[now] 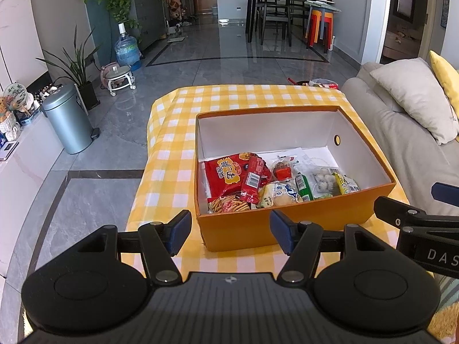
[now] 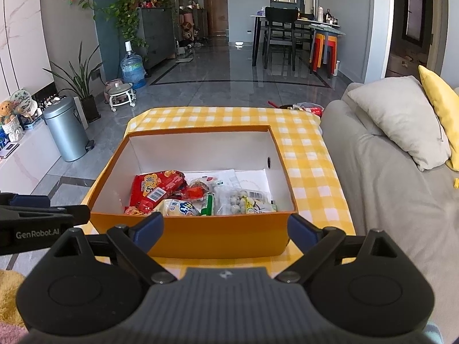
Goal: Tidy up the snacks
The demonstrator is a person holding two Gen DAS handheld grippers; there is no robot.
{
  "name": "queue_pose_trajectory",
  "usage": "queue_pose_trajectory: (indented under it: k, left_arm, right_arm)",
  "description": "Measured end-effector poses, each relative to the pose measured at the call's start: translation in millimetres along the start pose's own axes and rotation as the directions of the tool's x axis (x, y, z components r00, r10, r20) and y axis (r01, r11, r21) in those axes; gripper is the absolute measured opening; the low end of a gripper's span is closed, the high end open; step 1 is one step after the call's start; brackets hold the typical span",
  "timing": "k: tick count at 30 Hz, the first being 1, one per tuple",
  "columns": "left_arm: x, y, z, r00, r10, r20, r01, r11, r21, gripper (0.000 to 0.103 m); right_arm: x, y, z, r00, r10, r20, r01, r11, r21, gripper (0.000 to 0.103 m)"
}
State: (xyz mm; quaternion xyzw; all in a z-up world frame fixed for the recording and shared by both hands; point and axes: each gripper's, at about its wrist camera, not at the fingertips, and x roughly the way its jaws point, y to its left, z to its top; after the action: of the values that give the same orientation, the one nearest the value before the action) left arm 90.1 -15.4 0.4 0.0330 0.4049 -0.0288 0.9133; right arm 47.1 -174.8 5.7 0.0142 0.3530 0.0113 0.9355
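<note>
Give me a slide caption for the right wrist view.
Open right gripper faces an orange box of snack packets.

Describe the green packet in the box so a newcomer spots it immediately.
Start at the orange box on the yellow checked tablecloth; its snacks crowd the near end. The green packet lies between a pale yellow bag and a clear bag of white balls, the only green stick.

Readable text, left wrist view: white letters "DAS", cut off by the frame edge, on the black body of the right gripper (image 1: 430,200).

Right wrist view: "GenRobot.AI" in white on the black body of the left gripper (image 2: 43,205).

Red snack packet (image 2: 155,186) in the orange cardboard box (image 2: 200,235) bears yellow Chinese characters, not legible; barcode digits too small.
</note>
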Motion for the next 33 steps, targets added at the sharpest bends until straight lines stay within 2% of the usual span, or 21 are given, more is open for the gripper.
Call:
queue_pose_trajectory:
  k: [33]
  left_arm:
    - [-6.4,-0.9,0.0,1.0,0.012,0.018,-0.012,1.0,0.009,0.074]
  right_arm:
    - [2.9,1.9,-4.1,0.999,-0.005,-0.036,0.005,1.0,-0.015,0.09]
